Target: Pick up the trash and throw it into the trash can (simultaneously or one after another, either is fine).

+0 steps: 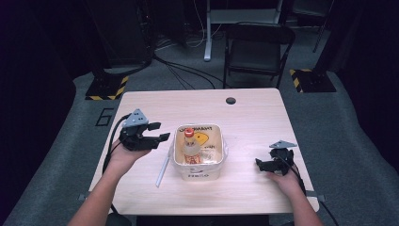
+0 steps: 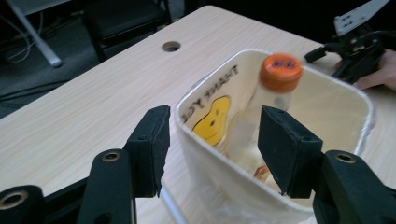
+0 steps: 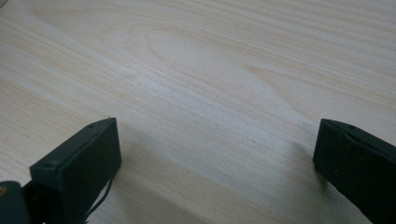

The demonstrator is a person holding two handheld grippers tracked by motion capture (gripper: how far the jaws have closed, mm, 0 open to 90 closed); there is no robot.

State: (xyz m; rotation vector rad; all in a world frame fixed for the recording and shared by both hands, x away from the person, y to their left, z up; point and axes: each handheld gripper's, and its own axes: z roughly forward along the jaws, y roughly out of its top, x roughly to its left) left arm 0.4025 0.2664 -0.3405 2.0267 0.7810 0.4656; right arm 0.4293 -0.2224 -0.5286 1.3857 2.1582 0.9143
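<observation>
**Left gripper at the tub's edge, right gripper resting aside**

We worked at a pale wood-grain tabletop [image 1: 244, 117] with a round cable hole [image 1: 230, 100] near its far edge. Beyond it stood a dark folding chair [image 1: 256, 49] on the grey floor.

At the middle of the tabletop sat a cream, square-cornered plastic tub [image 1: 197, 169] lined with a thin bag that bore a yellow smiley figure and dark lettering. Inside the tub stood a clear plastic bottle with an orange cap [image 1: 189, 143], roughly upright and leaning slightly, its cap rising above the rim. In the left gripper view the bottle [image 2: 271, 107] was blurred, so we could not tell more about its label.

Our left gripper [image 1: 157, 132] hovered just beside the tub's left side, raised off the tabletop. Its fingers [image 2: 149, 144] stood wide apart and held nothing; in the left gripper view one finger was outside the near wall of the tub [image 2: 224, 186] and the other over its inside, so the wall ran between them, though we could not tell whether either touched it.

Our right gripper [image 1: 262, 165] lay low at the right of the tabletop, well apart from the tub. Its fingers [image 3: 79, 168] were spread wide over bare wood and gripped nothing.

A thin white stick [image 1: 163, 169] lay flat on the tabletop just left of the tub.
</observation>
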